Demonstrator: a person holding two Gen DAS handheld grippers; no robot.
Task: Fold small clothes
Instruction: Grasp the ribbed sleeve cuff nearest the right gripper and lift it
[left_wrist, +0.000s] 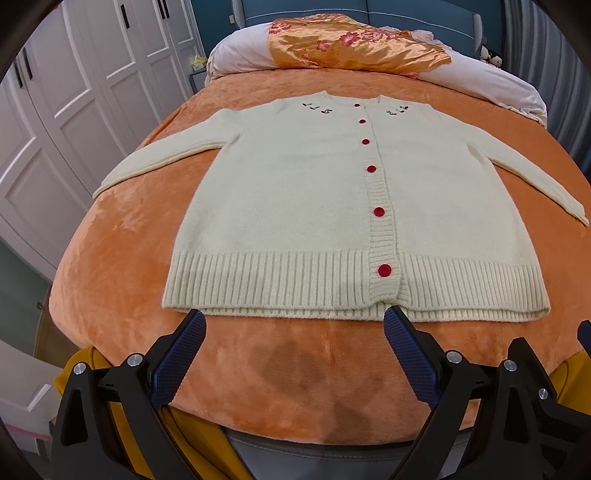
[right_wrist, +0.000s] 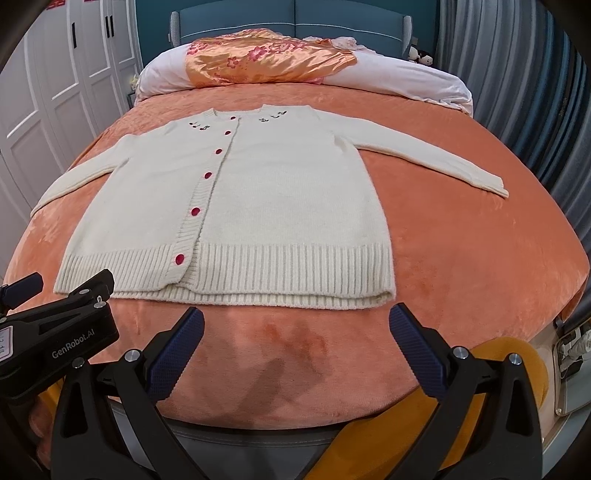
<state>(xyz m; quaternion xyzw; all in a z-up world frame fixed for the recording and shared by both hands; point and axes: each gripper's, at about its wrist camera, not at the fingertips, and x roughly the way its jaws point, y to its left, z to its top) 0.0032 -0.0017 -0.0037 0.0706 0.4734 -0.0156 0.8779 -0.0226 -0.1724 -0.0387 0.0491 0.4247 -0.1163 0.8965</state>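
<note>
A bedroom: white wardrobe doors (left_wrist: 55, 110) to one side, a teal headboard behind, and a bed under an orange plush blanket (left_wrist: 122, 251) with a satin floral pillow (left_wrist: 354, 48) at the far end. Just beyond the fingertips of both tools lies the cream cardigan (left_wrist: 295, 192), face up, buttoned with red buttons (left_wrist: 384, 270), flat, both sleeves stretched out to the sides.

The left gripper (left_wrist: 295, 325) hangs with its fingers spread wide and nothing between them, their tips just short of the ribbed hem. The right gripper (right_wrist: 297, 323) is the same: fingers apart, empty, tips near the hem's right half.

No fold appears made: sleeves are unfolded and the body lies full length. The hem's edge shows a second layer, probably just the back panel, though the fisheye makes that hard to judge. All the folding seems to remain.
</note>
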